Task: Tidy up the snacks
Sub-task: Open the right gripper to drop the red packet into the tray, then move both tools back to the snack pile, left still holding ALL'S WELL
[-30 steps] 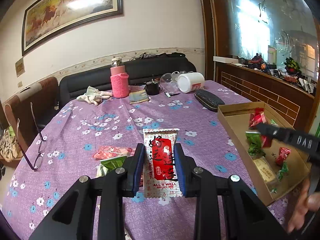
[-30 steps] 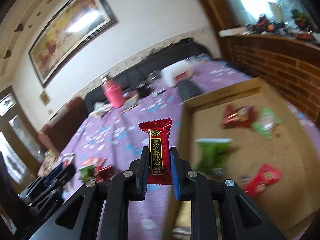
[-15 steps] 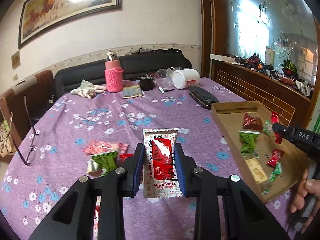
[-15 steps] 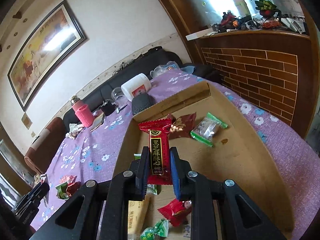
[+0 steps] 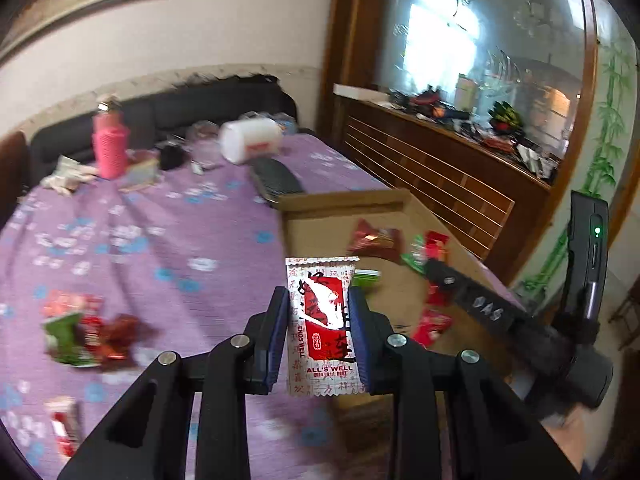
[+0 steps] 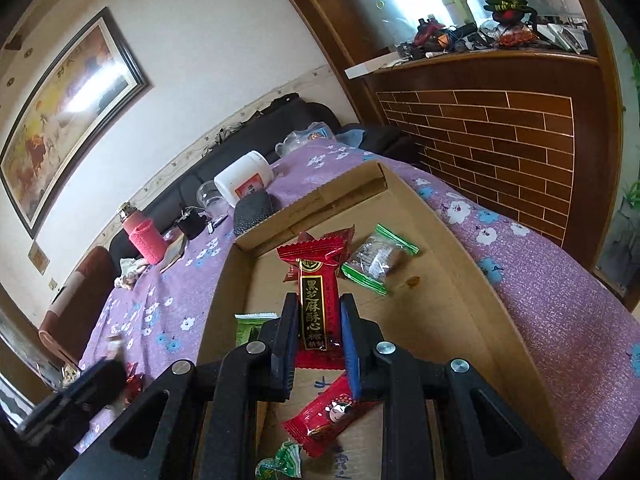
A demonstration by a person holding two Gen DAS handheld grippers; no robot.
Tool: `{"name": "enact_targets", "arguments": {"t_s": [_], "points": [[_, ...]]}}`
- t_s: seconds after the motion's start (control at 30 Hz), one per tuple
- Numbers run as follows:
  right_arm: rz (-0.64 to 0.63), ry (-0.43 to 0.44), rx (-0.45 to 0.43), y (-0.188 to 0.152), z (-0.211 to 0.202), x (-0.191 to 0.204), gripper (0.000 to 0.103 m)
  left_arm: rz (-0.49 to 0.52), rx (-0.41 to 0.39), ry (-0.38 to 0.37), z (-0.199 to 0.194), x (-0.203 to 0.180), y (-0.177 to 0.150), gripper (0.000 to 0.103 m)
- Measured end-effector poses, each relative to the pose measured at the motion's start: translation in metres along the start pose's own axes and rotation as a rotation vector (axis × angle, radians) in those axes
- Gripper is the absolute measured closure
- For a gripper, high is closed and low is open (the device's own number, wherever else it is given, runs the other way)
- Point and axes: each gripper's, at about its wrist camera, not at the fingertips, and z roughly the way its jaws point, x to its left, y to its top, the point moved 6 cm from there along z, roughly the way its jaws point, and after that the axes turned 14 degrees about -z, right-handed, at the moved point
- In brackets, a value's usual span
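Observation:
My left gripper (image 5: 319, 322) is shut on a white and red snack packet (image 5: 322, 320), held upright above the near left edge of the cardboard box (image 5: 344, 205). My right gripper (image 6: 318, 322) is shut on a red snack packet with a black label (image 6: 318, 300), held over the inside of the box (image 6: 452, 304). The right gripper also shows in the left wrist view (image 5: 472, 300), over the box. Several wrapped snacks lie in the box: a green-edged clear packet (image 6: 378, 258) and a red packet (image 6: 330, 414). Loose snacks (image 5: 84, 330) lie on the purple cloth at the left.
The table has a purple flowered cloth (image 5: 160, 240). At its far end stand a pink bottle (image 5: 109, 148), a white jar on its side (image 5: 250, 140) and a black case (image 5: 276, 180). A brick-pattern wooden counter (image 6: 500, 140) runs along the right.
My left gripper has swung right with its packet, toward the box, and the view blurs. My right gripper holds its packet a little lower over the box.

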Motion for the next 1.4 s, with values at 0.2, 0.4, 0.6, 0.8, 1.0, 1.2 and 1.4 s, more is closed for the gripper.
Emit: {"name": "enact_targets", "arguments": {"t_s": [0.2,0.4,0.6,0.8,1.0,1.2,1.4], "points": [[0.018,-0.014,0.02,-0.003,0.003,-0.006,0.082,0.001,0.084,-0.032,0.033,-0.021,-0.017,0.074],[0.014,-0.019,0.043,-0.005,0.007,-0.005,0.081,0.017,0.1,-0.039,0.042,-0.019,-0.023,0.074],[0.014,-0.025,0.026,-0.003,0.003,-0.004,0.081,0.037,0.071,-0.035,0.038,-0.02,-0.024,0.071],[0.012,-0.034,0.005,0.0,0.0,-0.004,0.081,0.04,0.041,-0.035,0.029,-0.02,-0.019,0.059],[0.009,0.001,-0.029,0.004,-0.005,0.001,0.081,0.037,0.03,0.005,0.016,-0.017,-0.01,0.059],[-0.061,-0.001,-0.055,0.006,-0.009,0.017,0.081,0.058,0.06,0.073,-0.001,-0.004,-0.006,0.059],[-0.111,0.024,-0.068,0.007,-0.01,0.029,0.081,0.061,0.06,0.131,-0.028,0.029,-0.008,0.059]]}}
